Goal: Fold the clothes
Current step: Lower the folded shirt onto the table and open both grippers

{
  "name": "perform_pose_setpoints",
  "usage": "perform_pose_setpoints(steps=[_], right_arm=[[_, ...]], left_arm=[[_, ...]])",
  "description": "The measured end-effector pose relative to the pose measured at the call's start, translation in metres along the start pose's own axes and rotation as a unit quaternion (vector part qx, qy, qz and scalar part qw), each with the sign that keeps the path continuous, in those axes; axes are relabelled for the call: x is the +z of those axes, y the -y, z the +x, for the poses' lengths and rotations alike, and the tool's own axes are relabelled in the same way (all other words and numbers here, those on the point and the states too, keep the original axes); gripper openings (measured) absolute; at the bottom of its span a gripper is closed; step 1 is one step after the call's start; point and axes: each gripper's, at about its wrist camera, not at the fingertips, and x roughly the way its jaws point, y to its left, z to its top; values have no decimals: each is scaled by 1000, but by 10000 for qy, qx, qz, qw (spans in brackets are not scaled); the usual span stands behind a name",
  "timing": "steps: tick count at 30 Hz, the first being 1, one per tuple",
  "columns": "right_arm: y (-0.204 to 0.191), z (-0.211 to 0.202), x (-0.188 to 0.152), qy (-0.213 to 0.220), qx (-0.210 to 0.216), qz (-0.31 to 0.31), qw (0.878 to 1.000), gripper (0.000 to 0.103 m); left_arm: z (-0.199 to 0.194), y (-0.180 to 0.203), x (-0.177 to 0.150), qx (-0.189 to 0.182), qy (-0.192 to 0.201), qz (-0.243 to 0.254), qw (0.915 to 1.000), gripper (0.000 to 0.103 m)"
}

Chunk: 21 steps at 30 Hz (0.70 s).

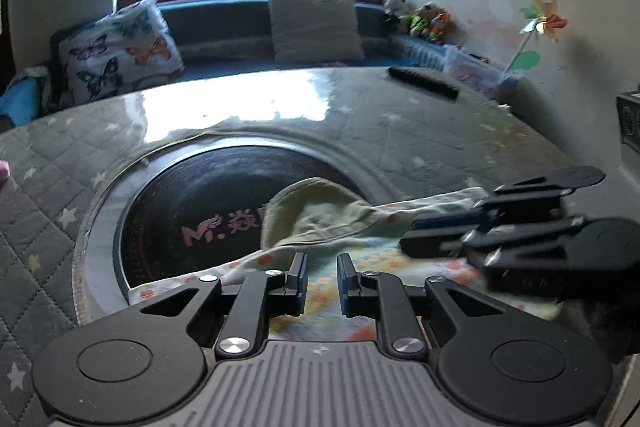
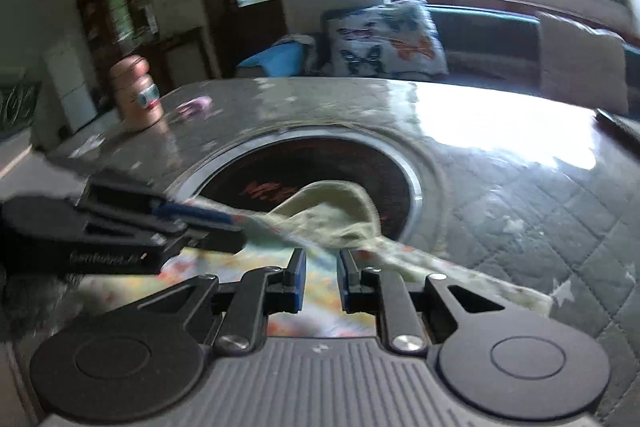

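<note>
A small light garment (image 1: 320,215) with orange dots, a coloured print and a green inner side lies half lifted over the table's round middle. My left gripper (image 1: 323,263) has narrow jaws with printed cloth between the pads; the right wrist view shows that left gripper (image 2: 236,227) from the side, clamped on one cloth edge. My right gripper (image 2: 322,259) pinches the garment (image 2: 332,211) too. In the left wrist view the right gripper (image 1: 412,231) comes in from the right, with the cloth stretched taut into its tips. A green flap arches up between the two grips.
The table (image 1: 440,147) has a grey quilted star cover under glossy film and a dark round insert (image 1: 180,211) with pink lettering. A black remote (image 1: 424,83) lies at its far edge. A pink bottle (image 2: 136,95) stands far left. Behind is a sofa with a butterfly cushion (image 1: 120,51).
</note>
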Motion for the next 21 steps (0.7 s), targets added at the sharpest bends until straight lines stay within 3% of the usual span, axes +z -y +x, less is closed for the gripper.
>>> perform_pose_setpoints(steps=[9, 21], right_arm=[[-41, -17, -24, -128, 135, -591, 9981, 16], [-65, -47, -61, 98, -14, -560, 9984, 16]], left_arm=[[-15, 19, -21, -209, 53, 242, 9995, 18], [-36, 32, -64, -107, 155, 430, 9989, 18]])
